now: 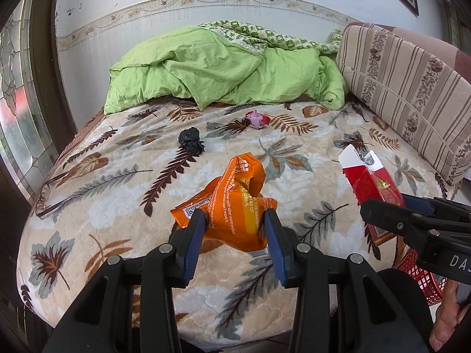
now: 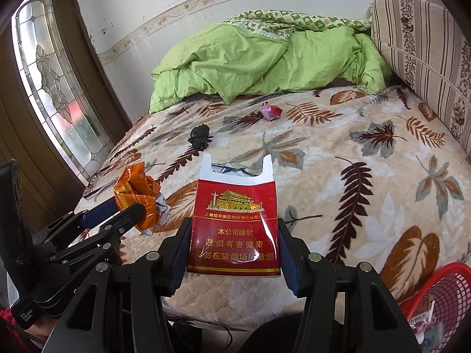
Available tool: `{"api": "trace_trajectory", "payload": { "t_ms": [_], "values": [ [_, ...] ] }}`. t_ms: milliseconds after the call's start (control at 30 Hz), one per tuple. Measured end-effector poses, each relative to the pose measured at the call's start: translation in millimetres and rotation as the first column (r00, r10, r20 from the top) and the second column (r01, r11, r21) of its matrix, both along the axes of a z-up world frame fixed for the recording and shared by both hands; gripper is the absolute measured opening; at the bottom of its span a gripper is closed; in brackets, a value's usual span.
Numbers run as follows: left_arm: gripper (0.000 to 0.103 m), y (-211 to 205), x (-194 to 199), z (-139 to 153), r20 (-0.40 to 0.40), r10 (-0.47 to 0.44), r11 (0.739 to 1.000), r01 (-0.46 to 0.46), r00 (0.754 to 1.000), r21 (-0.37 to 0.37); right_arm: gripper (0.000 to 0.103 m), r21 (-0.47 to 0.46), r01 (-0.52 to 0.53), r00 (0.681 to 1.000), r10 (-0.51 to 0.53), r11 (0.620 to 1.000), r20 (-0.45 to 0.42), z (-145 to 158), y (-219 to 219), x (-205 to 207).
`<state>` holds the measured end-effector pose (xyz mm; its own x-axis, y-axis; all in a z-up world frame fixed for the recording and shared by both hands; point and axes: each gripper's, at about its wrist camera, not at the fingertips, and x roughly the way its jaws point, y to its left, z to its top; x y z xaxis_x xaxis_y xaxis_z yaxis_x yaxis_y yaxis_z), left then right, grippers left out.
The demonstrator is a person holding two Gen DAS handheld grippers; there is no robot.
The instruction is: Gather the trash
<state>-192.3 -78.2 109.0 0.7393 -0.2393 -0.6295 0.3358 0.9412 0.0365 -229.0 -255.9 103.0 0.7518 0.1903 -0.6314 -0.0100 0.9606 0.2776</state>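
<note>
Nearest, the left tool (image 1: 234, 226) is closed on a crumpled orange wrapper (image 1: 232, 203), and the right tool (image 2: 234, 247) is clamped on an opened red cigarette pack (image 2: 234, 220) by its side edges; both are held above the bed (image 1: 88, 206). The red basket (image 2: 441, 294) sits low at the right, beside the bed's near edge, with some scraps already inside. Carry each piece over the rim before loosening, since light wrappers may drift. Farther out, a black wad (image 1: 190, 141) and a pink wrapper (image 1: 257, 118) lie on the bed, uncollected.
</note>
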Motion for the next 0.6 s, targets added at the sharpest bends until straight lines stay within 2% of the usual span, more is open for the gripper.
{"api": "trace_trajectory", "payload": {
  "t_ms": [600],
  "values": [
    [0.04, 2.0, 0.4, -0.5, -0.001, 0.0, 1.0, 0.0, 1.0, -0.001, 0.057, 0.007, -0.001, 1.0, 0.001, 1.0, -0.007, -0.3, 4.7, -4.5]
  ]
}}
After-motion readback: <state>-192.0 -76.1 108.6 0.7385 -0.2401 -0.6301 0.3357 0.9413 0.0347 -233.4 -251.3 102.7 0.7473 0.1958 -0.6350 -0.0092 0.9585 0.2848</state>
